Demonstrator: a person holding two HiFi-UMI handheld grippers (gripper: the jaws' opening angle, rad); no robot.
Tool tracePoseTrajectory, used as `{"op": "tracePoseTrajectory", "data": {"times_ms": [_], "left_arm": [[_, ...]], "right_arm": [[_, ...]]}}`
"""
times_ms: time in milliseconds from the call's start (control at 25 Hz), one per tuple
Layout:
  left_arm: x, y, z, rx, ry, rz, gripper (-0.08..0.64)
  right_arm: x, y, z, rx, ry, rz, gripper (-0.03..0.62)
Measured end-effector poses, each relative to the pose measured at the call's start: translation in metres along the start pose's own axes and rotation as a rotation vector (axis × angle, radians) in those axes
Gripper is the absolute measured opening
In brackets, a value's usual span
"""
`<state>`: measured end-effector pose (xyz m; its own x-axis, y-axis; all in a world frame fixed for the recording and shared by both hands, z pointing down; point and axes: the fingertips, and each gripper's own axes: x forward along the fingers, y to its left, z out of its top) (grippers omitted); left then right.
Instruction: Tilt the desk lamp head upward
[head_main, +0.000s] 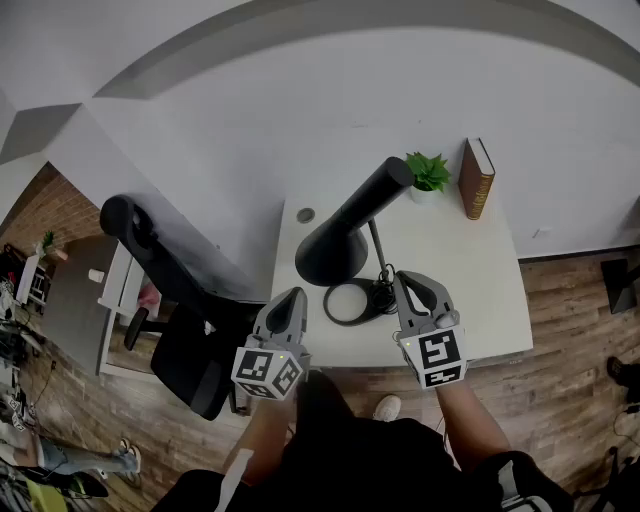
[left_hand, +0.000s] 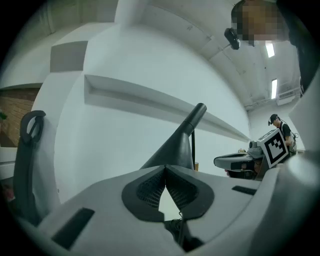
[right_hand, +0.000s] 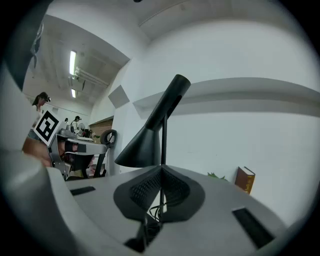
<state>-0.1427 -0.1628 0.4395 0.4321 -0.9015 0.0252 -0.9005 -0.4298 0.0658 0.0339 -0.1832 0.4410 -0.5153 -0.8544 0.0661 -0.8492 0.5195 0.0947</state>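
The lamp head (head_main: 332, 250) is tipped down, so the left claw (head_main: 294, 297) and right claw (head_main: 402, 280) (both shut, empty) are held close, maybe for a push.

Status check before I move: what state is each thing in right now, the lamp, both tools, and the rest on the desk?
Desk lamp: standing on the desk, head angled down, not gripped.
Left tool: shut, empty, at the desk's front edge.
Right tool: shut, empty, near the lamp's base.
Book: standing upright at the back.
Potted plant: upright.
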Motion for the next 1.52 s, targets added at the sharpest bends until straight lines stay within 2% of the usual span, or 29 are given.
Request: {"op": "tracePoseTrajectory", "data": {"times_ms": [200,440,720,760,800,840,880,960,1040,1160,1200,1280,1360,1520], "left_arm": [[-0.003,-0.004,0.0,0.006,0.009,-0.012,0.008],[0.004,-0.001,0.0,-0.034,0.008,-0.021,0.008],[0.002,0.008,0.012,-0.207,-0.105,-0.019,0.009],[0.002,0.009,0.011,-0.213,-0.108,-0.018,0.012],[0.003,0.011,0.01,-0.221,-0.108,-0.016,0.037],[0.005,0.013,0.008,-0.242,-0.108,-0.017,0.091],[0.007,0.015,0.006,-0.284,-0.109,-0.019,0.129],[0.01,0.023,0.001,-0.435,-0.122,-0.028,0.169],[0.013,0.032,-0.005,-0.636,-0.145,-0.05,0.19],[0.021,0.04,-0.009,-0.958,-0.203,-0.127,0.199],[0.025,0.043,-0.011,-1.039,-0.219,-0.149,0.199],[0.032,0.047,-0.015,-1.141,-0.238,-0.17,0.202],[0.037,0.047,-0.017,-1.205,-0.247,-0.181,0.202],[0.042,0.049,-0.019,-1.268,-0.248,-0.192,0.202]], "right_arm": [[-0.002,0.003,0.002,-0.007,0.021,-0.013,0.0],[0.002,-0.002,0.012,-0.011,0.031,-0.03,0.0],[0.011,-0.007,0.013,0.026,-0.015,-0.03,0.002],[0.013,-0.006,0.012,0.027,-0.013,-0.025,0.042],[0.014,-0.006,0.011,0.026,-0.011,-0.021,0.073],[0.016,-0.007,0.011,0.024,-0.008,-0.019,0.08],[0.017,-0.007,0.01,0.021,-0.005,-0.019,0.086],[0.021,-0.008,0.007,0.013,0.006,-0.023,0.106],[0.024,-0.007,0.005,0.001,0.018,-0.028,0.121],[0.027,-0.007,0.0,-0.017,0.045,-0.026,0.141],[0.029,-0.008,-0.002,-0.02,0.055,-0.022,0.144],[0.034,-0.008,-0.006,-0.023,0.074,-0.008,0.147],[0.04,-0.004,-0.011,-0.016,0.093,0.021,0.147],[0.055,0.003,-0.02,0.0,0.113,0.052,0.146]]}}
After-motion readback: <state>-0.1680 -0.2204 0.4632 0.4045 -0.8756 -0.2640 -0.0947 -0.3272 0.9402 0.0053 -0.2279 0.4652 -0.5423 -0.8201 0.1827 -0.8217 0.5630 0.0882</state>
